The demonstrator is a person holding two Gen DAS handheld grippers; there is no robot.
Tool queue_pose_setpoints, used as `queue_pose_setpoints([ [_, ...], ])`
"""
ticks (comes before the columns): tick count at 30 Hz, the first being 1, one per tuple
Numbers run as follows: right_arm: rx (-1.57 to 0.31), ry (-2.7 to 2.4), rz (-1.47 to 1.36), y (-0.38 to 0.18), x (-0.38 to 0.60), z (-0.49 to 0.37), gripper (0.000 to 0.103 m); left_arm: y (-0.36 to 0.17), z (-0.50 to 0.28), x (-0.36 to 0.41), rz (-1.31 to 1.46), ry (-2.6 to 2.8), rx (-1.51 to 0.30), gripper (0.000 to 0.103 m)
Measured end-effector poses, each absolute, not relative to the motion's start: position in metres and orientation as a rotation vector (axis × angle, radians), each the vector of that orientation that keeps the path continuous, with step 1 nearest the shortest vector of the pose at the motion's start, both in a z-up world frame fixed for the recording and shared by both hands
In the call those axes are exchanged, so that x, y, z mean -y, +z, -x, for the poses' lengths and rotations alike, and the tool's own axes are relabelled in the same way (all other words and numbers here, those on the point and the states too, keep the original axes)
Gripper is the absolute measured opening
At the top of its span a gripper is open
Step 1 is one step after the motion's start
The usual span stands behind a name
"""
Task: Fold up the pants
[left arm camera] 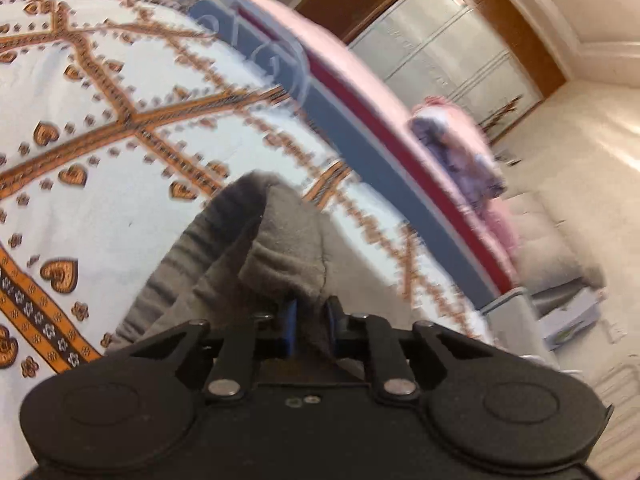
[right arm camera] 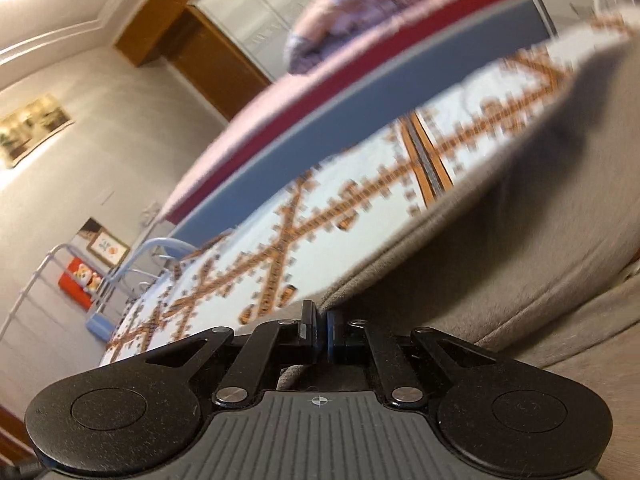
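Two wrist views, both pretty smeared with motion blur. Surface is a bed with a white bedspread [left arm camera: 120,92] printed in orange bands and little hearts, and a white metal bed frame [left arm camera: 280,52] at its far edge. Beyond that sits a second bed with a blue-and-red side [left arm camera: 360,132] and a pink cover, plus a bundle of purple-ish laundry [left arm camera: 468,152] on it, too blurry to name properly. Pale wardrobe doors [left arm camera: 448,48] in a brown wooden surround fill the back wall, and the right view shows a framed picture [right arm camera: 32,128] on a beige wall.

Left tongs [left arm camera: 312,316] are clamped on a bunch of grey pants [left arm camera: 256,240]; the fabric humps up right in front of the blue pads, ribbed waistband curving off to the left. Right tongs [right arm camera: 320,326] are nearly closed on a seamed edge of the same pants [right arm camera: 500,260]; the pinch itself is hard to see.

Most of the garment is cut off by the frame, so I can't tell its long axis. In the right view, the seam runs up toward the upper right.
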State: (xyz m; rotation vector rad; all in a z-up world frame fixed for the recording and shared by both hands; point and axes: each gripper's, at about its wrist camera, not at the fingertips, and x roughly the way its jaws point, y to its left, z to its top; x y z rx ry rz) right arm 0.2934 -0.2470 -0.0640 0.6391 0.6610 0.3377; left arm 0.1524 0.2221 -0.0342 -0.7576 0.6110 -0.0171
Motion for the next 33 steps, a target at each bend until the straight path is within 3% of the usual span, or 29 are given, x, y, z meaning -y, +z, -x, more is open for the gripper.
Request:
queue_pose_setpoints([
  [8, -0.568, 0.443, -0.486, -0.011, 0.248, -0.181, 0.005, -0.023, -0.113, -0.239, 0.685, -0.066, -0.636, 0.001],
  [13, -0.709, 0.424, -0.434, -0.056, 0.229, -0.128, 0.005, -0.047, -0.106, -0.255, 0.614, 0.008, -0.781, 0.0],
  [16, -0.777, 0.398, -0.437, -0.086, 0.228, -0.12, 0.006, -0.044, -0.1, -0.254, 0.624, 0.019, -0.779, 0.0],
  [18, -0.753, 0.381, -0.484, -0.087, 0.236, -0.116, 0.006, -0.036, -0.099, -0.246, 0.602, 0.018, -0.752, 0.028],
  [20, -0.746, 0.386, -0.506, -0.083, 0.24, -0.119, 0.006, -0.035, -0.1, -0.241, 0.605, 0.01, -0.746, 0.032],
  [31, -0.789, 0.346, -0.653, -0.088, 0.259, -0.122, 0.006, -0.059, -0.129, -0.237, 0.661, 0.022, -0.769, 0.033],
  [33, -0.792, 0.334, -0.679, -0.093, 0.26, -0.128, 0.006, -0.059, -0.13, -0.242, 0.709, 0.009, -0.748, 0.019],
])
